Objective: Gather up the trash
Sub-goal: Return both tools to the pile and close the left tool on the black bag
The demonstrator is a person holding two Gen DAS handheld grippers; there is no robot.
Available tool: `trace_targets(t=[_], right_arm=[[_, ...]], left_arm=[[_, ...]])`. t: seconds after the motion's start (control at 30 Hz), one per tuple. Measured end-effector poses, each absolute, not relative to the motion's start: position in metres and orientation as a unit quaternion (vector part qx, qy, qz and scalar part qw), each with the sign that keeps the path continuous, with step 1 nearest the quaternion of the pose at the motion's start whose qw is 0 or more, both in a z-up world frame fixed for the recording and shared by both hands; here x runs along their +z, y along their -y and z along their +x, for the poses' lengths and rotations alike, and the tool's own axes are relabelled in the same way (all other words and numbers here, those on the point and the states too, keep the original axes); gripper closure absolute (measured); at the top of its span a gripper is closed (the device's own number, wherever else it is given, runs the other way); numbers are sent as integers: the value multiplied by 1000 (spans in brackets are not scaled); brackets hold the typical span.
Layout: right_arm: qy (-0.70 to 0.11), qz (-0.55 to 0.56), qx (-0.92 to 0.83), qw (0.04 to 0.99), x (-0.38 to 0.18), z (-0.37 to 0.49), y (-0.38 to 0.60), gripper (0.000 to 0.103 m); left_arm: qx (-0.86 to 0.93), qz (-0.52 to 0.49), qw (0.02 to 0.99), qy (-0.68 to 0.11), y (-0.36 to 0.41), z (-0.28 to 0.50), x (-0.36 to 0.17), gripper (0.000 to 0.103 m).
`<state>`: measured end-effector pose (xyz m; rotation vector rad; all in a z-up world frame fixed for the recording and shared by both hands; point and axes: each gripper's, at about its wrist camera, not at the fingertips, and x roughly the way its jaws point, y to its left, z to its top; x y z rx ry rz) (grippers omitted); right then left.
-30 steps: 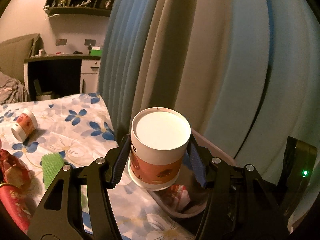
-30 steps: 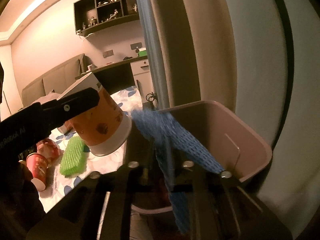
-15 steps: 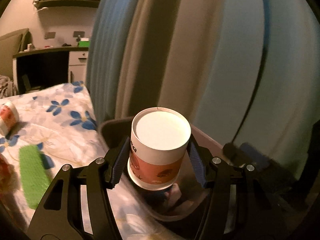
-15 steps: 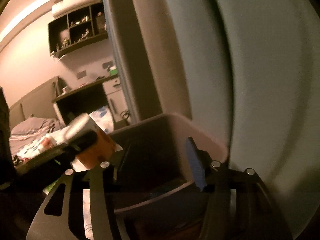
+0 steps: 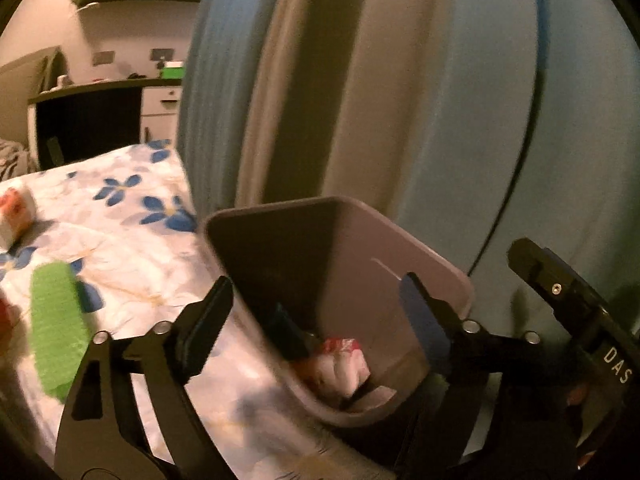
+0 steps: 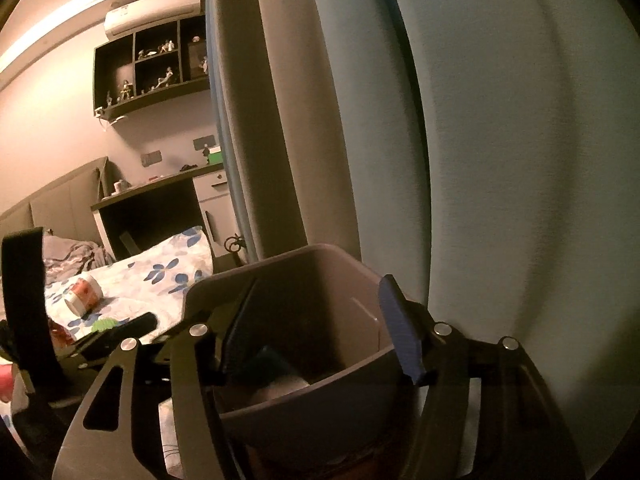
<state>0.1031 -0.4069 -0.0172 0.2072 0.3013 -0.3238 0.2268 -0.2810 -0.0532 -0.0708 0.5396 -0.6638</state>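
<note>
My left gripper (image 5: 314, 320) hovers over the pinkish-grey bin (image 5: 432, 268) with its jaws opening and nothing between them. In the bin lie a blurred white-and-red shape (image 5: 340, 360) and a dark blue net (image 5: 288, 334). My right gripper (image 6: 318, 336) is at the same bin (image 6: 280, 268), its jaws opening and empty, with the blue net (image 6: 268, 360) below them. On the floral bed are a paper cup (image 5: 16, 216) lying on its side and a green foam net (image 5: 56, 328). The cup (image 6: 82, 294) also shows in the right wrist view.
Blue and beige curtains (image 5: 360, 100) hang right behind the bin. The floral sheet (image 5: 132, 248) runs up to the bin's left side. A dark desk (image 6: 160, 216) and wall shelves (image 6: 152, 68) stand at the far end. The right gripper's body (image 5: 560, 292) is at the bin's right.
The left gripper opened and the paper cup it held is gone from its jaws. The right gripper let go of the blue net, which now lies in the bin, and swung right.
</note>
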Motion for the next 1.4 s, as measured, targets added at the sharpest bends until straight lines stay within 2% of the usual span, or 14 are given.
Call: trace_targets(t=[0.17, 0.3, 0.9, 1.4], right_arm=[[-140, 92, -141, 976, -11, 99, 391, 25], [-135, 79, -125, 980, -8, 95, 373, 15], [-177, 50, -4, 983, -14, 96, 262, 14], [-242, -2, 49, 969, -44, 157, 184, 14]], left_arm=[[-258, -40, 932, -253, 243, 216, -43, 7], [-188, -45, 949, -251, 201, 197, -39, 6], [37, -86, 965, -244, 10, 119, -39, 6], [74, -114, 962, -238, -44, 111, -43, 6]])
